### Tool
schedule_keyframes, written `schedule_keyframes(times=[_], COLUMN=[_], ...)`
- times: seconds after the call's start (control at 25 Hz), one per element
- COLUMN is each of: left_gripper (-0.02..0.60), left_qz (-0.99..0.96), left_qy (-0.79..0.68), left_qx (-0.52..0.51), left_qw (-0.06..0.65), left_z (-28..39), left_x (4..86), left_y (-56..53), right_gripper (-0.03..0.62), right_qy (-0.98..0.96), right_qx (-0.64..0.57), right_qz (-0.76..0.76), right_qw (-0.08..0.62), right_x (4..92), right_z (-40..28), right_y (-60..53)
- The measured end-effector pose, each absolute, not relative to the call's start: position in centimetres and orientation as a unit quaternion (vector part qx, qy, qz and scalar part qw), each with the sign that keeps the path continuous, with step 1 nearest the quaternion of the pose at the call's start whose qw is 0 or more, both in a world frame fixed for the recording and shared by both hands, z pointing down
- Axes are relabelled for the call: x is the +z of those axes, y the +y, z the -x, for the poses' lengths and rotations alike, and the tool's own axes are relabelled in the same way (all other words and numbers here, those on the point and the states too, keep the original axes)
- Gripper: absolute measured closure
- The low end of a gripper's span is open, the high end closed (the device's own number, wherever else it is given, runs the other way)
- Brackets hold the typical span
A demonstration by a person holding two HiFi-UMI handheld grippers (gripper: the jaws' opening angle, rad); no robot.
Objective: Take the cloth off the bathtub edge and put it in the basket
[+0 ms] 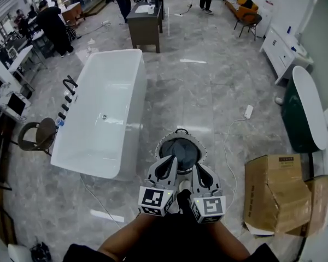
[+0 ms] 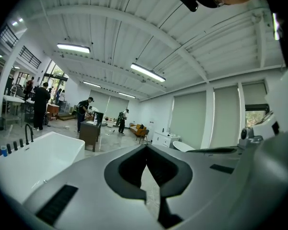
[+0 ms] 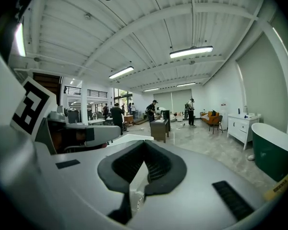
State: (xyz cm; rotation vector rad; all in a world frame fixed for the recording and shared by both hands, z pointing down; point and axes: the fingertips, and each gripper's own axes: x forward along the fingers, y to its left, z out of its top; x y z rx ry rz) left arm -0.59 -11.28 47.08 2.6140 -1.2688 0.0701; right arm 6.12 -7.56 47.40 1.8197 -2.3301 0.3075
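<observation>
The white bathtub (image 1: 101,111) stands on the floor at the left, and no cloth shows on its rim. A round basket (image 1: 160,144) with a handle sits on the floor just ahead of me. Its inside is filled by something dark grey (image 1: 180,148), and I cannot tell for sure that it is the cloth. My left gripper (image 1: 172,159) and right gripper (image 1: 197,166) are held side by side over the basket's near rim. Both are shut with nothing between the jaws. In the left gripper view the left gripper (image 2: 145,148) points level across the room, as does the right gripper (image 3: 144,143) in its own view.
Cardboard boxes (image 1: 279,192) lie at the right, with a dark green tub (image 1: 303,111) behind them. A power strip (image 1: 248,112) with its cable lies on the floor. A round stool (image 1: 38,135) stands left of the bathtub. A dark cabinet (image 1: 145,23) and several people are farther off.
</observation>
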Motion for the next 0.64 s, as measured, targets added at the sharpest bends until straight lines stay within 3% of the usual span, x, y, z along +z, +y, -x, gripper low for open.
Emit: schedule_keyframes(times=[0.64], left_gripper=[0.568], left_qz=[-0.893], left_qy=[-0.443], left_qx=[0.01], left_qw=[0.077], left_z=[6.7], left_x=[45.7], left_y=[-4.4], right_gripper=[0.563], right_qy=[-0.772], right_qx=[0.074], right_qz=[-0.627], right_qw=[0.072], right_x=[45.7], right_z=[-1.2], right_y=[-2.1])
